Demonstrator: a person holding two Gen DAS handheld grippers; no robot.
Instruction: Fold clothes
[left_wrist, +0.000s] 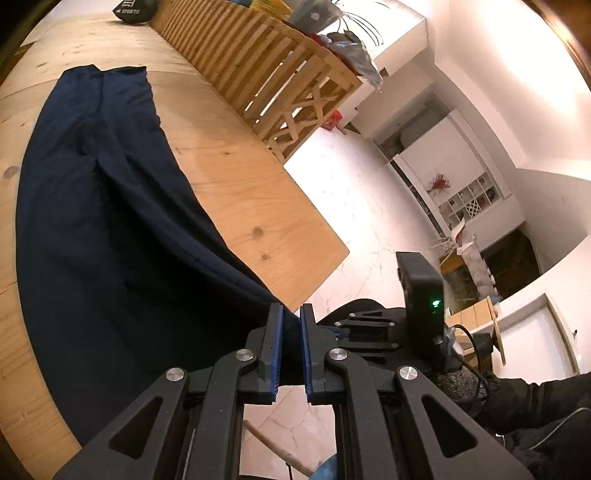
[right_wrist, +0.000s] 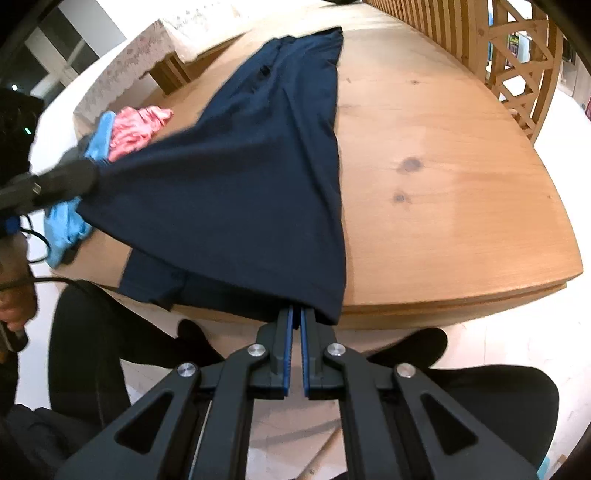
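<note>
A navy blue garment (right_wrist: 251, 166) lies lengthwise on the wooden table (right_wrist: 443, 184), its far end flat and its near end lifted off the table edge. My right gripper (right_wrist: 295, 314) is shut on the garment's near right corner, just past the table edge. My left gripper (left_wrist: 291, 314) is shut on the other near corner; the same navy garment (left_wrist: 103, 206) stretches away from it across the table (left_wrist: 229, 173). In the right wrist view the left gripper (right_wrist: 92, 170) shows at the left, pulling the cloth taut.
A pink cloth (right_wrist: 136, 129) and a light blue cloth (right_wrist: 66, 218) lie on the table's left side. A slatted wooden bench or rail (left_wrist: 258, 62) runs along the far side. A person's dark-clad legs (right_wrist: 110, 350) are below the near edge.
</note>
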